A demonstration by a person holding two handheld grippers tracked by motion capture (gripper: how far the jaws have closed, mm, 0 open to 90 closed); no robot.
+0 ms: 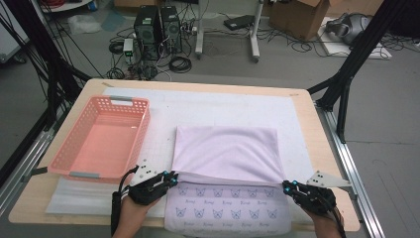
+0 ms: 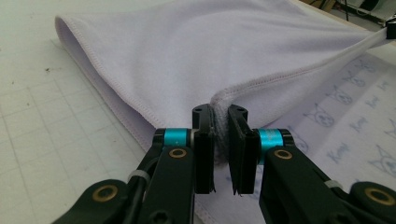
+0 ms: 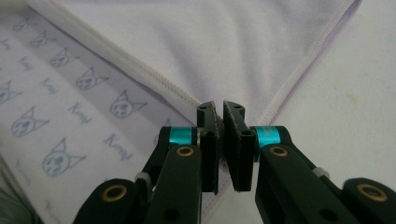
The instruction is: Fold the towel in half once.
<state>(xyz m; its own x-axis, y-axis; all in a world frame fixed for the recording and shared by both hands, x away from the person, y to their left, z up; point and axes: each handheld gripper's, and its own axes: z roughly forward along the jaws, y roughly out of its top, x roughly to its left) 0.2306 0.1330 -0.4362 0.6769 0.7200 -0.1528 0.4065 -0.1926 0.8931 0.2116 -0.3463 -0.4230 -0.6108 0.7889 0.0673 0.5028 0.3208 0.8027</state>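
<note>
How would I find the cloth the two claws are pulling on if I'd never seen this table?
Look at the wooden table with the white mat, just right of the pink plastic basket. There lies the pale lilac cloth, folded over, its near corners pinched by the left claw and right claw. Only it shows rows of little printed cat faces on its underside.

Lab or workshop: computer towers [image 1: 158,26] and tangled cables [image 1: 178,63] top centre, cardboard box [image 1: 303,17] upper right, black rig frame [image 1: 346,79] right.

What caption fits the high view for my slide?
Left gripper and right gripper each pinch a corner of the lilac cloth, folding it beside a pink basket.
</note>
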